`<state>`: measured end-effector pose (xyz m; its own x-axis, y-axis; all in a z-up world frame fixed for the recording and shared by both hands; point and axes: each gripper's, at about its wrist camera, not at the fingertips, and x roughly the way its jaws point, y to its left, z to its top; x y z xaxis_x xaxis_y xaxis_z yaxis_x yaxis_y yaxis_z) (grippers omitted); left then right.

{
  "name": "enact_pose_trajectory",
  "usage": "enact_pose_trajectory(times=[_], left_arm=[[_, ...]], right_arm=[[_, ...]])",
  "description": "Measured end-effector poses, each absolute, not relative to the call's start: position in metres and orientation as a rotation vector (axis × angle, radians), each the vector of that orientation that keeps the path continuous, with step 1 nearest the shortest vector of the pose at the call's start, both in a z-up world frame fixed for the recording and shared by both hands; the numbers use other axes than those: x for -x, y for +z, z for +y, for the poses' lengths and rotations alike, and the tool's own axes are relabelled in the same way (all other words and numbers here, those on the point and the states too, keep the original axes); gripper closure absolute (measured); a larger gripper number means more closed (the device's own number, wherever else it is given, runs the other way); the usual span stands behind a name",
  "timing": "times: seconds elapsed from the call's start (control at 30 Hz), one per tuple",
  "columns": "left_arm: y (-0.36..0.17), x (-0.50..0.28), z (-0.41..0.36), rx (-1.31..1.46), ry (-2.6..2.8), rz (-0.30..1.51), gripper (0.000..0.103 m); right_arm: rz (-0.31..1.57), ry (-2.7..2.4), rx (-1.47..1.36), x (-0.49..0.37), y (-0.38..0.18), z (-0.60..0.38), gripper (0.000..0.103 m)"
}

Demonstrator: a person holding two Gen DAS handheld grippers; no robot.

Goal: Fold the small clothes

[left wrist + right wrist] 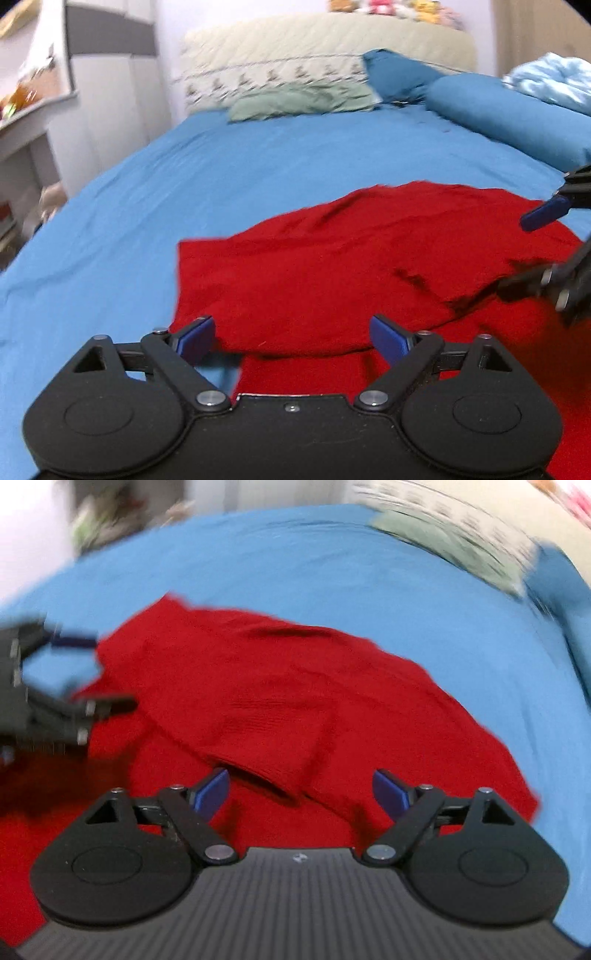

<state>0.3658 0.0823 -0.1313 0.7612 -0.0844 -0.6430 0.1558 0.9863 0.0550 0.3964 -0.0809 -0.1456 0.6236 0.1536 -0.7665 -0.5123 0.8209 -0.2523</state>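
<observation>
Both the left gripper (291,338) and right gripper (301,794) are wide open, holding nothing. Pinch the soft red knitted top (332,266) at its near edge, then fold slowly.

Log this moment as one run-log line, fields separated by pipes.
left gripper: open, empty | right gripper: open, empty | red garment: partly folded, flat on blue bedsheet | both views motion-blurred

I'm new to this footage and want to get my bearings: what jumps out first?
The red garment jumps out, spread rumpled on the blue bedsheet and partly folded over itself. Both tongs hang open over its near edge, the left tongs and the right tongs. Pillows lie at the far end.
</observation>
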Motion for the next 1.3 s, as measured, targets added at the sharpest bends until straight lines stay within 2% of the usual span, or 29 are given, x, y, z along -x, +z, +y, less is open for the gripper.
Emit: enact_pose_trajectory(times=[0.03,0.1,0.23,0.3,0.37,0.47,0.6,0.77,0.83,0.97,1.0,1.03,1.07,1.1,1.17,1.3], left_arm=[[-0.132,-0.364,0.084,-0.095,-0.128,0.694,0.010],[-0.131,-0.367,0.088,-0.078,-0.127,0.695,0.010],[-0.131,-0.370,0.090,-0.068,-0.131,0.698,0.010],[-0.131,-0.366,0.092,-0.076,-0.135,0.693,0.010],[-0.134,-0.365,0.097,-0.080,-0.132,0.692,0.010],[-0.133,-0.365,0.101,-0.065,-0.123,0.690,0.010],[-0.132,-0.366,0.105,-0.050,-0.109,0.693,0.010],[-0.143,-0.369,0.097,-0.067,-0.123,0.736,0.010],[-0.145,-0.368,0.092,-0.101,-0.117,0.735,0.010],[-0.147,-0.369,0.093,-0.098,-0.099,0.734,0.010],[-0.148,-0.369,0.093,-0.091,-0.088,0.735,0.010],[-0.149,-0.370,0.094,-0.087,-0.081,0.741,0.010],[-0.151,-0.370,0.096,-0.082,-0.073,0.747,0.010],[-0.153,-0.370,0.098,-0.074,-0.068,0.753,0.010],[-0.156,-0.368,0.102,-0.068,-0.061,0.756,0.010],[-0.160,-0.370,0.100,-0.062,-0.045,0.756,0.010]], right_arm=[[0.813,0.419,0.548,-0.398,-0.152,-0.069,0.013],[0.811,0.442,0.661,-0.399,-0.165,-0.051,0.032],[0.794,0.439,0.719,-0.406,-0.179,-0.039,0.048],[0.804,0.461,0.694,-0.409,-0.182,-0.037,0.070],[0.808,0.479,0.674,-0.412,-0.181,-0.036,0.082],[0.747,0.419,0.532,-0.413,-0.160,-0.053,0.083],[0.659,0.222,0.115,-0.413,-0.128,-0.123,0.083],[0.770,0.029,-0.119,-0.419,-0.169,-0.190,0.081],[0.779,0.039,-0.143,-0.418,-0.182,-0.196,0.077],[0.739,0.064,-0.234,-0.415,-0.185,-0.200,0.047],[0.734,0.071,-0.222,-0.415,-0.183,-0.198,0.046],[0.732,0.070,-0.195,-0.415,-0.182,-0.195,0.046],[0.732,0.071,-0.155,-0.417,-0.182,-0.190,0.051],[0.735,0.073,-0.117,-0.420,-0.181,-0.186,0.067],[0.729,0.051,-0.059,-0.421,-0.175,-0.180,0.083],[0.670,0.055,-0.044,-0.438,-0.137,-0.183,0.083]])
